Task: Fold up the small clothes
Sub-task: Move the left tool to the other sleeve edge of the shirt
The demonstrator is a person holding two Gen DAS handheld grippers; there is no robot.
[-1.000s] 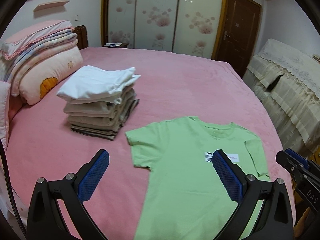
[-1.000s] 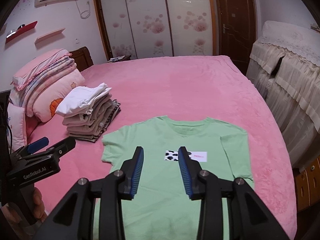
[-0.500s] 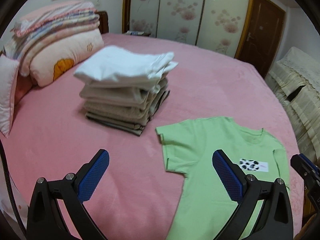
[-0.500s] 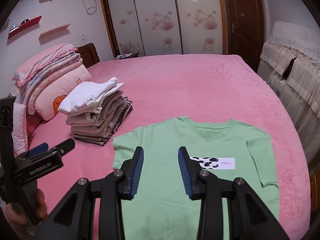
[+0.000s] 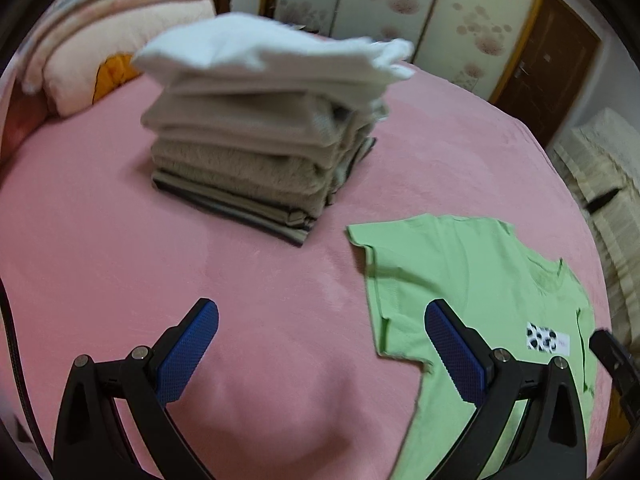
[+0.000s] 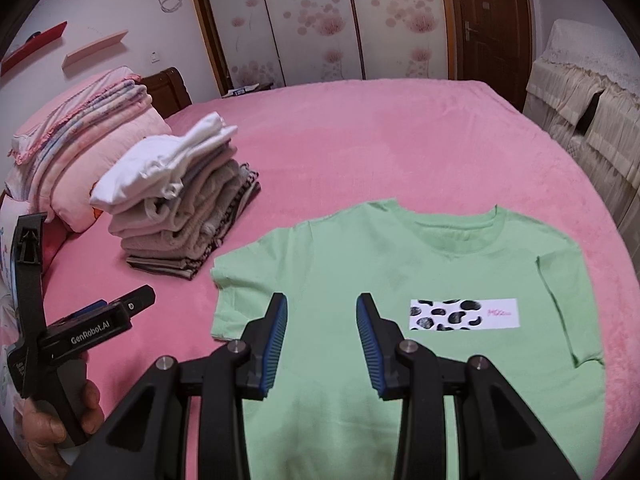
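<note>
A light green T-shirt [image 6: 400, 280] with a black-spotted white patch lies flat, front up, on the pink bed; it also shows in the left wrist view [image 5: 460, 280]. My right gripper [image 6: 322, 316] is open a little and empty, above the shirt's left chest. My left gripper [image 5: 320, 328] is wide open and empty, low over the bed just left of the shirt's left sleeve. It shows at the lower left in the right wrist view [image 6: 132, 304].
A stack of folded clothes [image 5: 264, 136] topped by a white piece stands on the bed left of the shirt, also in the right wrist view [image 6: 180, 200]. Pillows and folded quilts [image 6: 76, 140] lie at the far left. A covered cabinet [image 6: 588, 92] stands right.
My left gripper has moved left and down toward the bed, off the shirt and closer to the folded stack. My right gripper has drifted slightly lower over the shirt.
</note>
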